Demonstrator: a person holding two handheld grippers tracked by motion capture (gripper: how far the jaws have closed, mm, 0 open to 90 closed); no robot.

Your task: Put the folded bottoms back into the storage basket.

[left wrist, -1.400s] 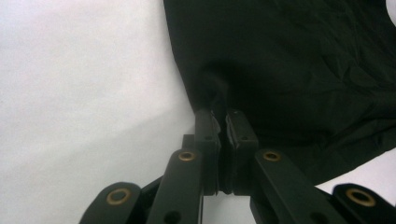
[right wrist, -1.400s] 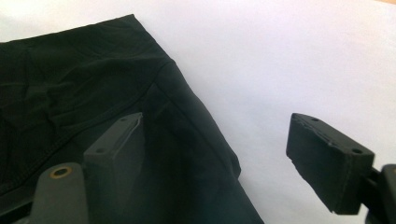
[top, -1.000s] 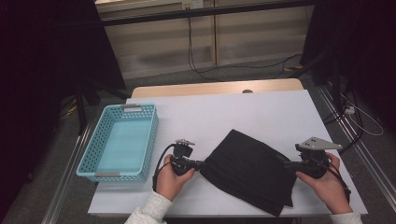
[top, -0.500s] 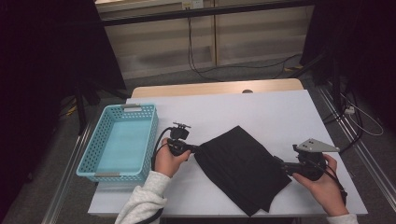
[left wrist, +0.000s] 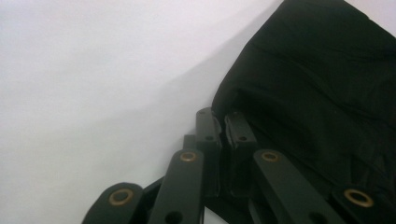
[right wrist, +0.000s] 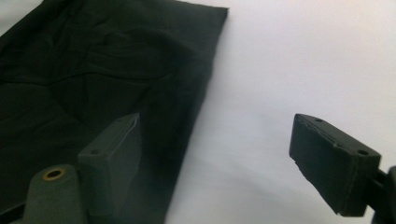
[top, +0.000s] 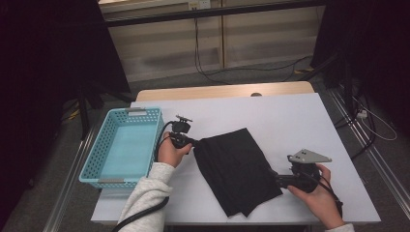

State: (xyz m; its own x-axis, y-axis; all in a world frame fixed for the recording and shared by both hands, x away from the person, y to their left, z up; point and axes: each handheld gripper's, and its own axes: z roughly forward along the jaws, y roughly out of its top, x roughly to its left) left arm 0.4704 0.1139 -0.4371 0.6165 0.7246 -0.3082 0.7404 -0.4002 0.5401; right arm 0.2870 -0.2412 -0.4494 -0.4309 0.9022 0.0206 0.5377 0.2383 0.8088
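Cloth (top: 237,171), black and folded, lies on the white table (top: 290,125) just right of the blue basket (top: 123,147). The left gripper (top: 192,142) pinches the cloth's upper-left corner, its jaws nearly together on the fabric. The right gripper (top: 274,177) stands with jaws wide apart at the cloth's lower-right edge; one pad seems to hover over the fabric, the other over bare table.

white table (top: 290,121) with folded black cloth (top: 237,169) and light-blue basket (top: 104,159) at left
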